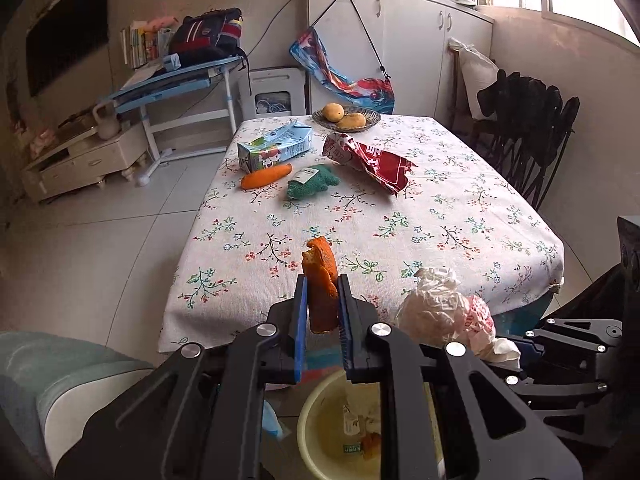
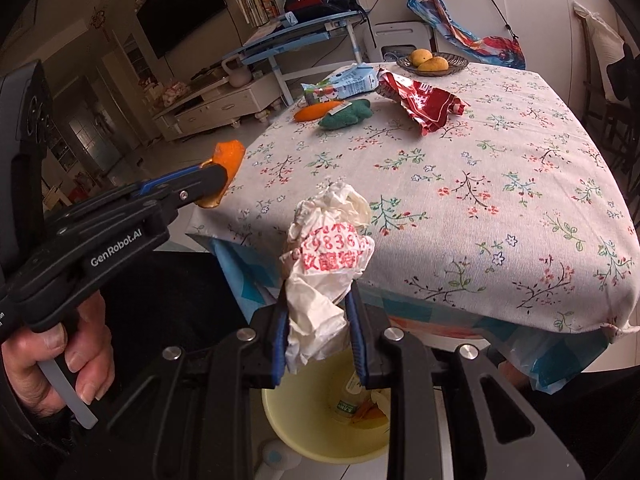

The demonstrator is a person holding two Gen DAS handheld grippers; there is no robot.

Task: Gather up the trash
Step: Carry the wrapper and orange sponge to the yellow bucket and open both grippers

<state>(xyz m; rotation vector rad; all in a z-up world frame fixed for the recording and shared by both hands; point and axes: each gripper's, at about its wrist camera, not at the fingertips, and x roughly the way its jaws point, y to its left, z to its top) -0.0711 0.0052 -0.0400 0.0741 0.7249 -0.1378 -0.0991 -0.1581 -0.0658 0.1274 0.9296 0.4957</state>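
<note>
My left gripper is shut on a curled strip of orange peel, held past the near edge of the table. In the right wrist view the same left gripper comes in from the left with the orange peel. My right gripper is shut on a crumpled white plastic bag with red print; this plastic bag also shows at the right of the left wrist view. Below both grippers stands a pale yellow bin with scraps inside, and the yellow bin is partly hidden by my left gripper's body.
On the floral tablecloth lie a milk carton, a carrot, a green knitted cloth and a torn red wrapper. A dish with fruit stands at the far edge. Black chairs stand to the right.
</note>
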